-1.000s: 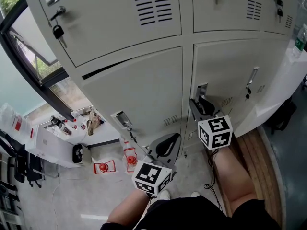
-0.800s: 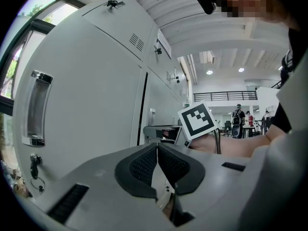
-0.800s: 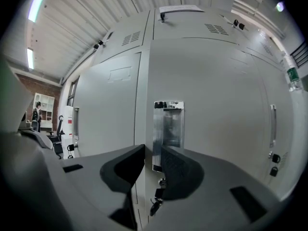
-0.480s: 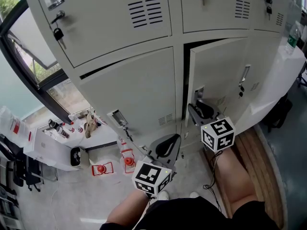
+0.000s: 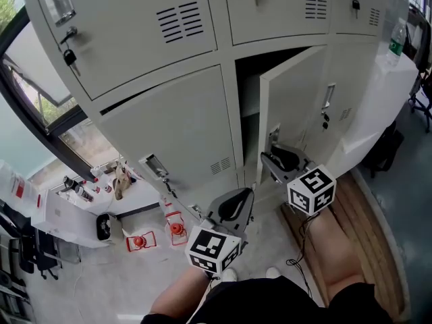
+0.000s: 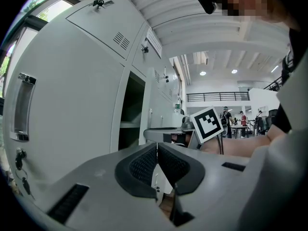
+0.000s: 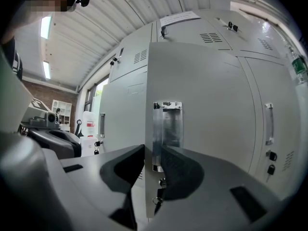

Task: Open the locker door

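The lower middle locker door (image 5: 297, 106) stands partly open, with a dark gap (image 5: 248, 113) showing a shelf inside. My right gripper (image 5: 273, 155) is shut on the door's free edge at its metal pull handle (image 7: 166, 129). In the right gripper view the door edge (image 7: 149, 105) runs straight between the two jaws (image 7: 153, 160). My left gripper (image 5: 233, 204) hangs lower and to the left, in front of the neighbouring shut door (image 5: 175, 130). Its pads (image 6: 157, 153) are pressed together with nothing between them.
Shut lockers surround the open one, some with keys hanging, such as at the upper left (image 5: 67, 56). A white counter (image 5: 378, 106) with a bottle (image 5: 398, 42) stands right. Red objects (image 5: 177, 229) and a white box (image 5: 64, 214) lie on the floor left, below a window.
The locker door has swung from shut to partly open, with the right gripper on its edge drawing back toward me. The left gripper stayed shut and hardly shifted.
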{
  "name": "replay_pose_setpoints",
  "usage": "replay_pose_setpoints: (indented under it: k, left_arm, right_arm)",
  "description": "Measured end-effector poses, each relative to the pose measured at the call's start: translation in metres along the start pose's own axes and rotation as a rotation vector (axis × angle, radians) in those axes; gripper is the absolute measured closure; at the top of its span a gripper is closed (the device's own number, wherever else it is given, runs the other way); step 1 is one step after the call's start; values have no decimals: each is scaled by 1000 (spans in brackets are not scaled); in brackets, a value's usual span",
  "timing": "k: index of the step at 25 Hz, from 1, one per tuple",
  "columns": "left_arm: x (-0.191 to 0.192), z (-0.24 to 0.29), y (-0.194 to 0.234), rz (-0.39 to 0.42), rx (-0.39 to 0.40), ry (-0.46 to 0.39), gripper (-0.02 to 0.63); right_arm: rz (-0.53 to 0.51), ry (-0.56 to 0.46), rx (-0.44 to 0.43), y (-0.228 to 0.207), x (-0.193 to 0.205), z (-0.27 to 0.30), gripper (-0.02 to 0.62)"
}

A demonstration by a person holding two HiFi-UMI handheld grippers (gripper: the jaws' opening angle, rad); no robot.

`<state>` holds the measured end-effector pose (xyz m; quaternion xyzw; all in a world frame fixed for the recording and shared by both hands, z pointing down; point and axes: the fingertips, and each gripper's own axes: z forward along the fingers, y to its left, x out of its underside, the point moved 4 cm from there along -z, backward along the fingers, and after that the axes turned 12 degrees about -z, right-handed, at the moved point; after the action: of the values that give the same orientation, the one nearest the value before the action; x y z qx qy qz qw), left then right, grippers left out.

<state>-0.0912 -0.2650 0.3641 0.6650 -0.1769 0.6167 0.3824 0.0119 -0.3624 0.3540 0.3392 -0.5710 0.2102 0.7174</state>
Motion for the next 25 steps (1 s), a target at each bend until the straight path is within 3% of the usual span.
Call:
replay_pose_setpoints:
  k: [25]
  left_arm:
    - [19, 39, -77, 17, 152, 48, 584]
  right_arm:
    - [-21, -48, -130, -23, 20, -114, 422]
